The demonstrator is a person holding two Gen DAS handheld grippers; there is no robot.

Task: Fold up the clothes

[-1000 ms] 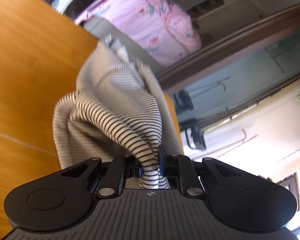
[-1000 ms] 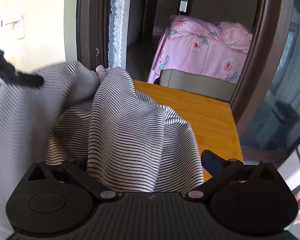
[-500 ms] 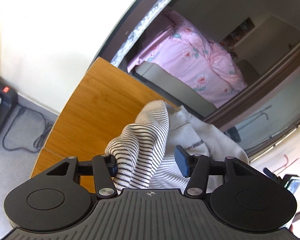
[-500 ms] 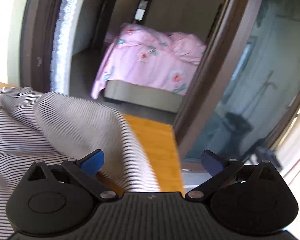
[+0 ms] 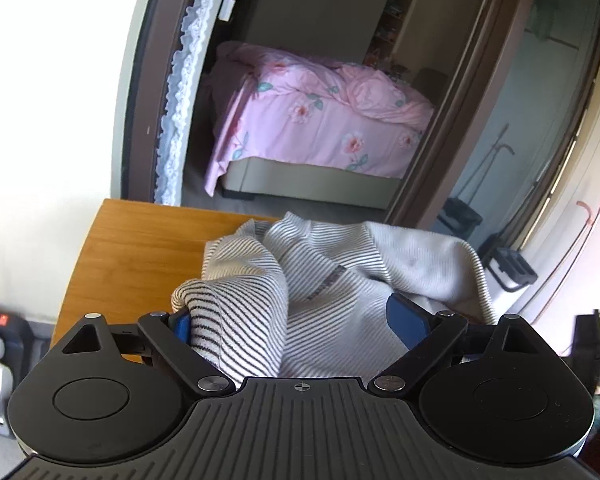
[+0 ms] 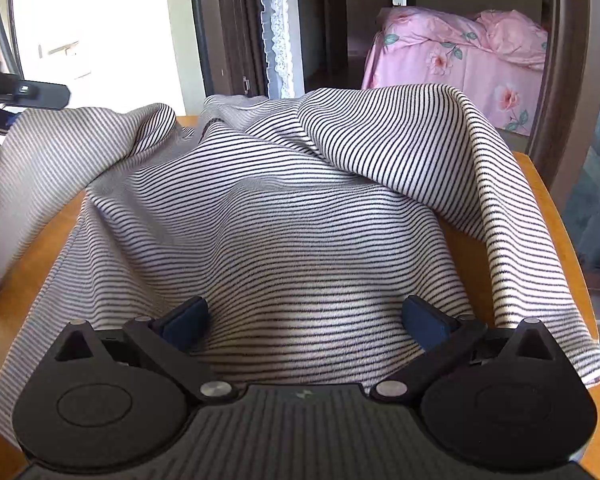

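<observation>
**Ana:** Right-wrist view puts the striped garment (image 6: 300,220) straight ahead and below, rumpled across the wooden table (image 6: 540,184). Its long run goes left to right, with one raised fold humped at the far right and another trailing off the near left edge.

**Ben:** And the right gripper (image 6: 306,322)?

**Ana:** Jaws apart, nothing pinched; the cloth lies under and between the blue pads (image 6: 188,320), which sit just above it. I'd judge this hand the nearer one to the flat middle of the cloth.

**Ben:** The left gripper (image 5: 296,322)?

**Ana:** Its jaws are opening. A bunched striped fold sits between them, against the left pad (image 5: 182,322), clear of the right pad. From that side the garment (image 5: 340,272) heaps toward the far right of the table (image 5: 140,248).

**Ben:** So the next grasp?

**Ana:** Probably an edge on either end, since the length runs across both hands. Beyond the table, a pink bed (image 5: 320,128) shows through the doorway.
</observation>
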